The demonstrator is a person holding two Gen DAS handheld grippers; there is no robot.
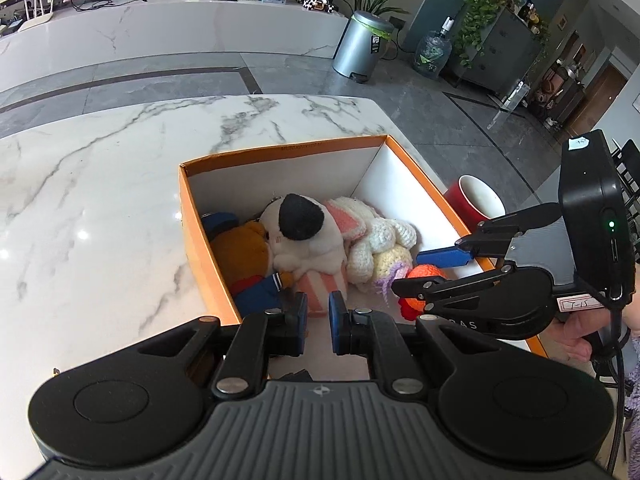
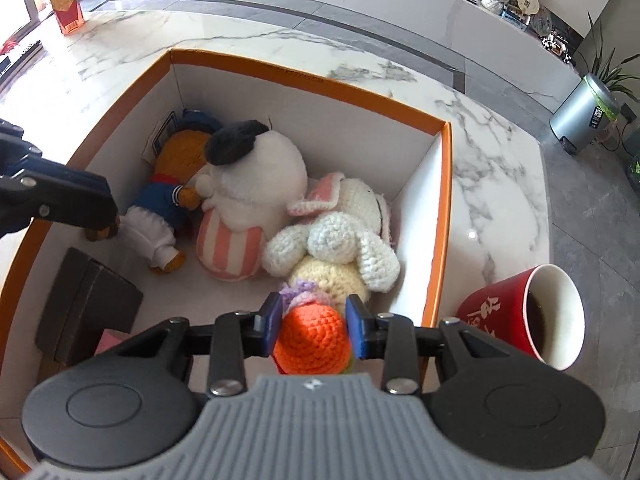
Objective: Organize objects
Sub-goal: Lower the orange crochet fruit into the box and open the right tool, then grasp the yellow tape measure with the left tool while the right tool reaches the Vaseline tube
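We held the orange crocheted toy (image 2: 310, 340) clamped in our right gripper (image 2: 313, 330), over the near right corner of the box (image 2: 304, 66) on the surface (image 2: 488, 184), with free floor straight below. Our left gripper (image 1: 318, 320), clenched on nothing, hung beside it.

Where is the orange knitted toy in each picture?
Left wrist view: the orange knitted toy is right of centre, between the right gripper's fingers.
Right wrist view: the toy is bottom centre, between the blue fingers.
Shared landmark: the red cup stands outside the orange box.
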